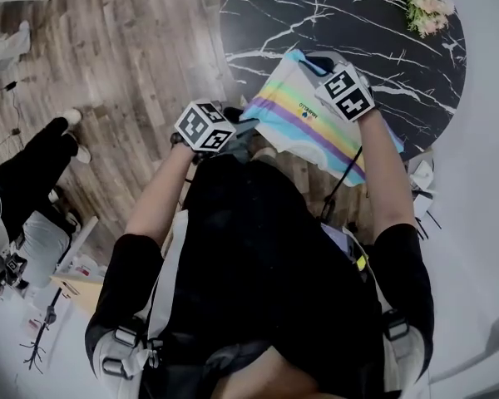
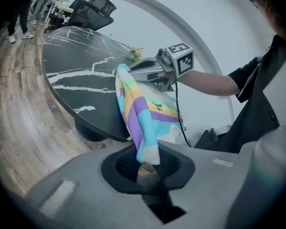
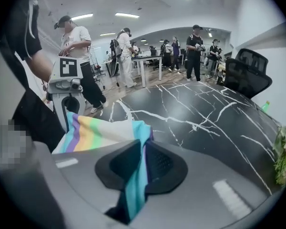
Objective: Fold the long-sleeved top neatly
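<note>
The long-sleeved top (image 1: 316, 127) has rainbow stripes and hangs stretched between my two grippers at the near edge of the round black marble table (image 1: 358, 23). My left gripper (image 1: 243, 127) is shut on one end of the top (image 2: 143, 113), and the cloth runs down between its jaws (image 2: 147, 163). At the far end my right gripper (image 1: 312, 63) is shut on a turquoise edge of the top (image 3: 105, 132), pinched between its jaws (image 3: 138, 168). Each gripper shows in the other's view: the right gripper (image 2: 157, 70) and the left gripper (image 3: 66, 80).
A bunch of pale flowers (image 1: 428, 2) lies at the table's far right edge. A black office chair (image 3: 248, 73) stands beyond the table. A person in black (image 1: 33, 165) is at the left on the wood floor, and several people (image 3: 124, 51) stand further back.
</note>
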The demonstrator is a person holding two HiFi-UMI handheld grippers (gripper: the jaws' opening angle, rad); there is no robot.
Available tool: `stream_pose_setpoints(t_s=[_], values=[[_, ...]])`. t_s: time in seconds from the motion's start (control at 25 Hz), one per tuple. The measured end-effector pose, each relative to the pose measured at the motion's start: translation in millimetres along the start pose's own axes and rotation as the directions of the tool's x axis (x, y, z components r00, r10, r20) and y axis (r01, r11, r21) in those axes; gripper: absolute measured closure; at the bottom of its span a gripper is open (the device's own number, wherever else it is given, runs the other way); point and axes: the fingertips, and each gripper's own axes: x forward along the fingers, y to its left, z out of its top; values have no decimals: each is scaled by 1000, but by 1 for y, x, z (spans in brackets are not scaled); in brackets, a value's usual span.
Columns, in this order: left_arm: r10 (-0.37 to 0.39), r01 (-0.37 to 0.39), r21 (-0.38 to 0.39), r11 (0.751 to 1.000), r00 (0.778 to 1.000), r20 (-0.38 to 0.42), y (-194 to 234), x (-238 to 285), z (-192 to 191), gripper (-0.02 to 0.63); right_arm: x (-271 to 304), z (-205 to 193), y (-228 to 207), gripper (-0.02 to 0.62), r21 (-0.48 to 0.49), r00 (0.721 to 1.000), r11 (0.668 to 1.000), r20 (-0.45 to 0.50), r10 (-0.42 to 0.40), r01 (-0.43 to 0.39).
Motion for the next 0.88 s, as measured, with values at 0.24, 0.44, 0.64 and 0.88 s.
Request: stream_pose_setpoints(t_s=[0.24,0.44,0.64,0.88], values=[[43,-43,27,999,999,-11,24,-22,37,554,-1,23,-40,560,34,997,998,51,-61,59],[98,-98,59,993,995,11,60,-52,92,557,-2,57,-84,563,66,986,989,96,-140,134],[174,-175,95,980,984,24,111,-79,146,557,-4,97,-139,563,111,960,971,165,-228,212],[278,-278,108,955,960,14,161,-104,184,555,8,137,-182,561,158,934,957,231,-274,242]])
